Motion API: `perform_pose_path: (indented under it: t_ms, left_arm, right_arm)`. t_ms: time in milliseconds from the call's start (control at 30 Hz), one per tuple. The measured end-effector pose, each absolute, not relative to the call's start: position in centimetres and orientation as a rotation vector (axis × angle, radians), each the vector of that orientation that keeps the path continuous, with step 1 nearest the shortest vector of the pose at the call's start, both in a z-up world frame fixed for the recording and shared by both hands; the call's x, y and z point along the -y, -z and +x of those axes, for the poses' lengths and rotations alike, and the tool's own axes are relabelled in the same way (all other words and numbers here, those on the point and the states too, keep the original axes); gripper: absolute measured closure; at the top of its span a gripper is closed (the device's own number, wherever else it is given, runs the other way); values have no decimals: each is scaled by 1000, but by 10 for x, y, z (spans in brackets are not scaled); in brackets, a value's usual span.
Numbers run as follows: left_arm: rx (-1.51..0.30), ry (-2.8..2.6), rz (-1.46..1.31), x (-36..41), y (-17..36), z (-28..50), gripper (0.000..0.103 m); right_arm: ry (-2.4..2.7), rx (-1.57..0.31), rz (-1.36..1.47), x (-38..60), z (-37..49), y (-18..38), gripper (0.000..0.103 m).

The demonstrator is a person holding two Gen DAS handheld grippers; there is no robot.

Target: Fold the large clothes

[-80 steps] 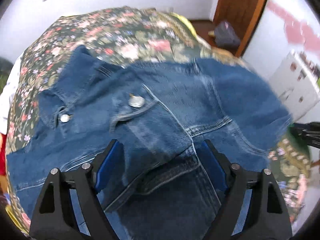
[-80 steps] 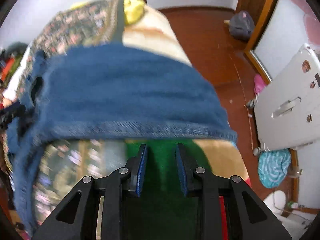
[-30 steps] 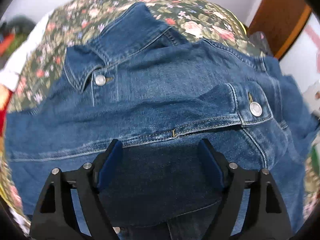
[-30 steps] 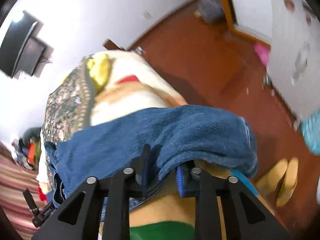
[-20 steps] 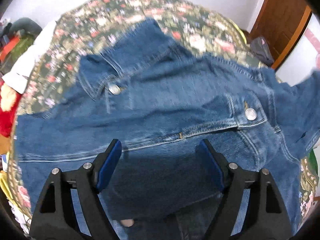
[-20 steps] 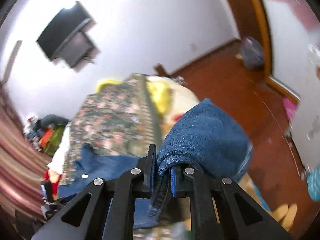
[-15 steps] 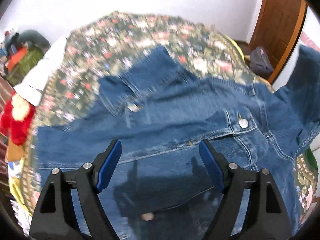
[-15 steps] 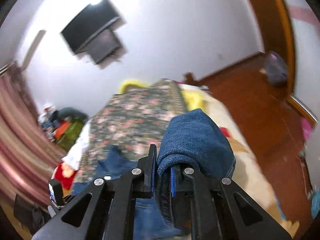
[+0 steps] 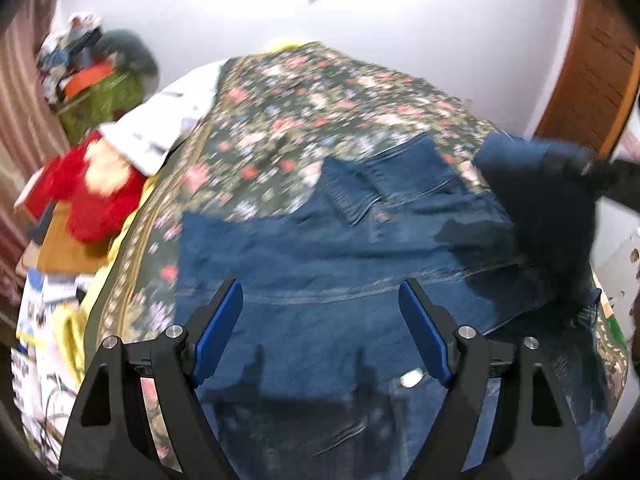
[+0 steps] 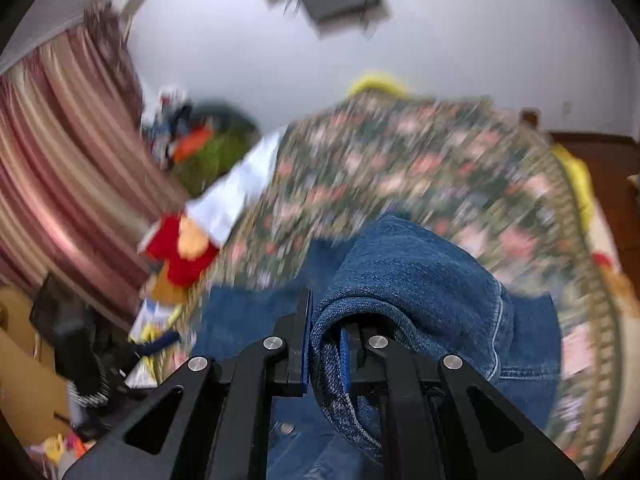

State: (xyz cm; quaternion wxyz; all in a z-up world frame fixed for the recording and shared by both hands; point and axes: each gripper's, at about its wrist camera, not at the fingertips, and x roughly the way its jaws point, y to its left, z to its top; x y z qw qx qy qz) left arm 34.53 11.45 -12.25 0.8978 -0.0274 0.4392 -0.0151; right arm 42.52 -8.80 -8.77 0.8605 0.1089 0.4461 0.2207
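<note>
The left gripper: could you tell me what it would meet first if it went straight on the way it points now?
Probably the denim jacket spread below the open left gripper; depth is unclear.

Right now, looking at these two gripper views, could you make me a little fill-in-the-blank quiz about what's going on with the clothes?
1. The garment spread on the floral bedspread is a blue ____ jacket.
2. The right gripper is ____ on a fold of the jacket's fabric.
3. The left gripper hangs above the jacket with its jaws ____ and nothing between them.
4. The soft toy beside the bedspread is mostly ____ in colour.

Missing words: denim; shut; open; red
</note>
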Motion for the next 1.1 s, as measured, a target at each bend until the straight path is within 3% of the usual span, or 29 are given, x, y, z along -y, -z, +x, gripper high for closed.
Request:
perform_pose_path:
  t_ms: [200, 333, 400, 733, 1100]
  left_arm:
    - [-964, -32, -65, -148, 152, 327, 23]
    - [-999, -39, -84, -156, 167, 322, 23]
    - [-1006, -40, -90, -156, 169, 321, 23]
    - [-965, 19, -77, -126, 146, 327, 23]
    - [-933, 158, 94, -25, 123, 351, 23]
  right_arm:
    - [-460, -1131, 60, 43, 423, 169, 93]
    - [-422, -1372, 74, 45, 427, 215, 92]
    - [-435, -1379, 86, 50, 424, 221, 91]
    - [-512, -1430, 108, 78, 392, 184, 91]
    - [-389, -1112, -56, 172, 359, 102, 91]
